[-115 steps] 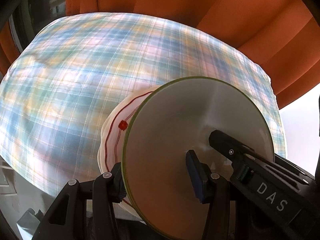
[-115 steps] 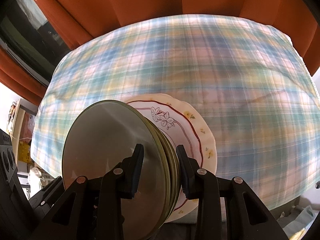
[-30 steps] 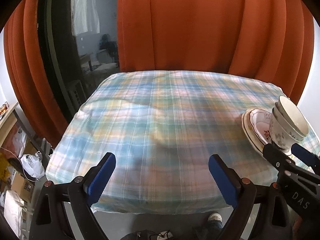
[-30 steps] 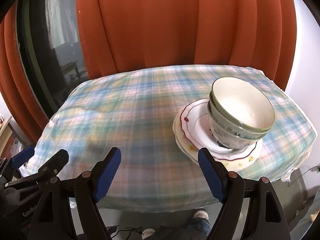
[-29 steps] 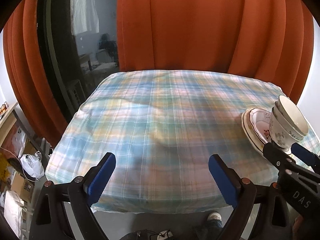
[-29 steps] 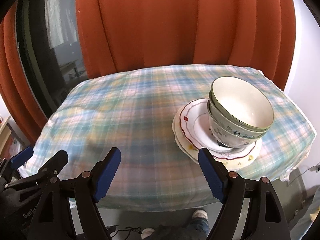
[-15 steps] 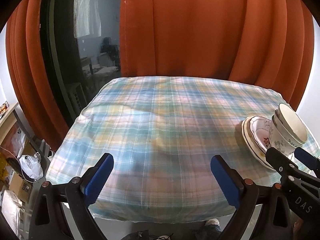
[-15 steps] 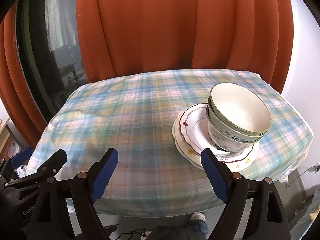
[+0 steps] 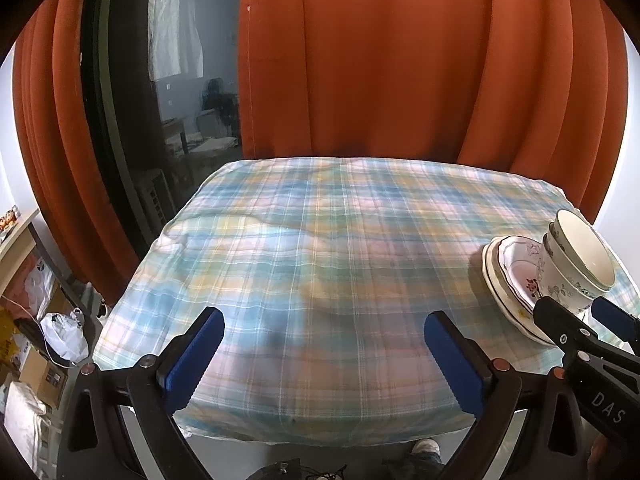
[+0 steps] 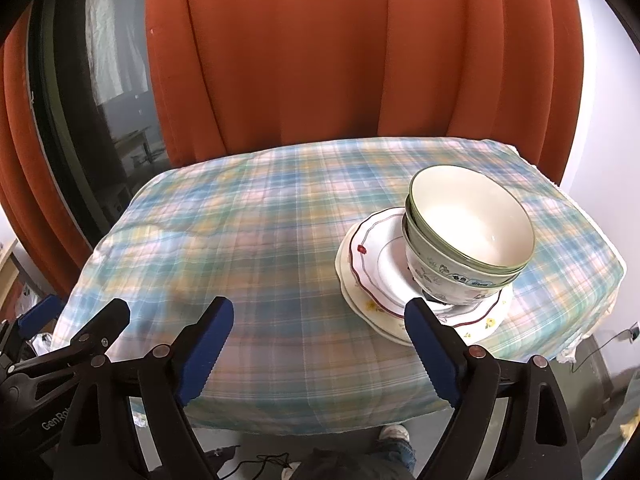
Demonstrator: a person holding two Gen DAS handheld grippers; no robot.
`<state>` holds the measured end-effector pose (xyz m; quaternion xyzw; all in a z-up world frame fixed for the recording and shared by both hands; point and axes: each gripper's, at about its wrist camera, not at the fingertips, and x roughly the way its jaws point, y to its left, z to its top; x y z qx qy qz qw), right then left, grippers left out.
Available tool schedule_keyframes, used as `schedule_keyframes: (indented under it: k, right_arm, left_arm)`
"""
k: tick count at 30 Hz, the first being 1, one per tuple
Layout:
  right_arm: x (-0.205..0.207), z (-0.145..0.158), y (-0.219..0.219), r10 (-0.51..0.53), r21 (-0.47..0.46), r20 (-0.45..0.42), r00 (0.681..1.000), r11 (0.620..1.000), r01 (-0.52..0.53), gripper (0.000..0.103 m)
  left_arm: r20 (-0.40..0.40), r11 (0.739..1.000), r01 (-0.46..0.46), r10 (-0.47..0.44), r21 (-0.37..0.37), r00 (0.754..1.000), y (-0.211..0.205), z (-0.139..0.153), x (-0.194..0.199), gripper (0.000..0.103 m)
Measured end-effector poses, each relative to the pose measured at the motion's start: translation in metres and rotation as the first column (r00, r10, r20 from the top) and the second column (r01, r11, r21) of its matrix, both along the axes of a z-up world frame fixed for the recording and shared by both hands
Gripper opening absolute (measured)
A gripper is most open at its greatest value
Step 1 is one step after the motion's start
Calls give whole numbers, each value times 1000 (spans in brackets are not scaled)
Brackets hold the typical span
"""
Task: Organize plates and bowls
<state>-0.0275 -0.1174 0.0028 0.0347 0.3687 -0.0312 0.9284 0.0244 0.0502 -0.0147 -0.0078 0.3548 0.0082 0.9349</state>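
Observation:
Two nested cream bowls (image 10: 468, 240) with green rims and flower prints stand on a stack of scalloped plates (image 10: 376, 264), the top plate red-edged. The stack sits on the right side of the table's plaid cloth (image 10: 260, 232). My right gripper (image 10: 319, 309) hovers off the near table edge, left of the stack; its jaws are opening with nothing between them. My left gripper (image 9: 324, 322) hangs further left over the near edge, jaws also opening and empty. In the left wrist view the bowls (image 9: 576, 264) and plates (image 9: 512, 268) lie far right, behind the right gripper (image 9: 580, 312).
Orange curtains (image 9: 400, 80) hang behind the table, with a dark glass door (image 9: 176, 100) at the left. Bags and boxes (image 9: 60, 332) lie on the floor at the left. A person's shoe (image 10: 394, 434) shows under the near table edge.
Earlier both grippers were shut on a plate's rim over the stack. Now they stand back off the table, empty, and their jaws have spread a little wider over the last second.

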Motion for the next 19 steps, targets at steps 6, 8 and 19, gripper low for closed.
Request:
schedule_keyframes:
  k: [6,8,19]
  right_arm:
    - [0,1,-3,-6,1,-1,1000,1000,6,90]
    - [0,1,-4,-5,2,-1,1000,1000,5,90]
    - [2,-2,-7,-16,6,-15,1000,1000,16,90]
  left_arm:
    - [-2,1000,-1,1,-1,1000,-1,0,0,102]
    - [-2,1000,-1,1,-1,1000,-1,0,0,102]
    - [-13,1000,4,-4,-1,1000,-6,1,1,103]
